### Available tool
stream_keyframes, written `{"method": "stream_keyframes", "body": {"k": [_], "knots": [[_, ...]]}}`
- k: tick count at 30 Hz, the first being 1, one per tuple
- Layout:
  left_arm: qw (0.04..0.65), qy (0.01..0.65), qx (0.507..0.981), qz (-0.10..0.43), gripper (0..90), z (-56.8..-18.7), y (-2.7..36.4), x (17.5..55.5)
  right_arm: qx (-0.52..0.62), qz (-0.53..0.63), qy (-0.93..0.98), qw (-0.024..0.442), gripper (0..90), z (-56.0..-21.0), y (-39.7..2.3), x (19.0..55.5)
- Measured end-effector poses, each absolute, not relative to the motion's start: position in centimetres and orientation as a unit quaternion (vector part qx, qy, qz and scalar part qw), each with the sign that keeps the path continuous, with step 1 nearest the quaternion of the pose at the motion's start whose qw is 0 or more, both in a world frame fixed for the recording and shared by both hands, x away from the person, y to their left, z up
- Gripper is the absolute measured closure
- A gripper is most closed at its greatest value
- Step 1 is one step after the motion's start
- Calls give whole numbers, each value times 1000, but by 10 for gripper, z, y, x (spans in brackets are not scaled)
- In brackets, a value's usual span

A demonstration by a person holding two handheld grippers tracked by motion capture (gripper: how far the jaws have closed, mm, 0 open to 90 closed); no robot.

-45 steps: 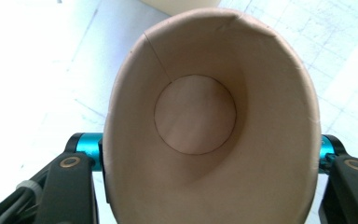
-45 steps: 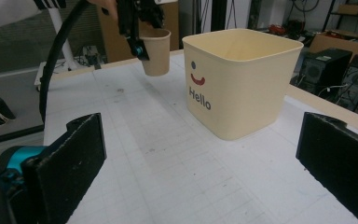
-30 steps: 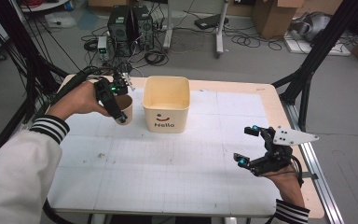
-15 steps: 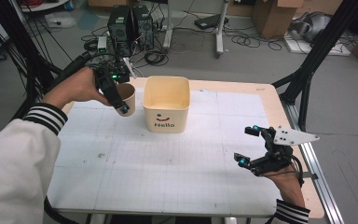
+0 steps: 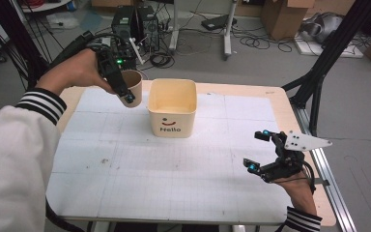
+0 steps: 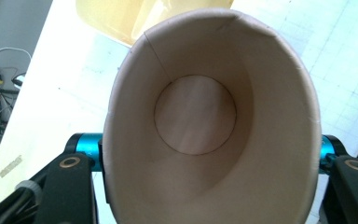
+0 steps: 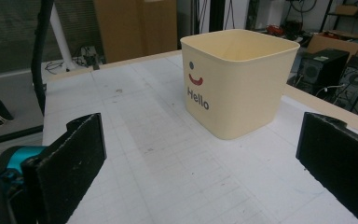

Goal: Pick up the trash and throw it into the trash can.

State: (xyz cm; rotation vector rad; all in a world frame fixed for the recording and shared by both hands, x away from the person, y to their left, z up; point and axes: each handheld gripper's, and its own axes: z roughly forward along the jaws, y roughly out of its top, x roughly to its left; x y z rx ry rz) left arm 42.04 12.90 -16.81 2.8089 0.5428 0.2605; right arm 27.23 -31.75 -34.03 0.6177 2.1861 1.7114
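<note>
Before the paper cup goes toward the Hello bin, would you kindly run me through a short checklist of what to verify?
1. Left tongs shut on the brown paper cup: ok.
2. Cup empty inside: ok.
3. Cup lifted off the white gridded table: ok.
4. Cream square plastic bin with "Hello" print upright, opening unobstructed: ok.
5. Right tongs open, holding nothing, apart from the bin: ok.
6. Cup rim above the bin rim: cannot tell.

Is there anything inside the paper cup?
No, the left gripper view looks straight into the paper cup, and its round bottom is bare, with nothing lying in it.
</note>
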Motion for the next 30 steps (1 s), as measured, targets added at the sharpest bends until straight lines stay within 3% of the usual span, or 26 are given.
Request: {"method": "stream_keyframes", "body": {"k": [11,30], "knots": [[142,185,967,104,347,-137,131,421,217,594,761,148,3,-340,-318,272],[147,182,967,106,345,-141,121,430,219,594,760,149,3,-341,-319,272]]}}
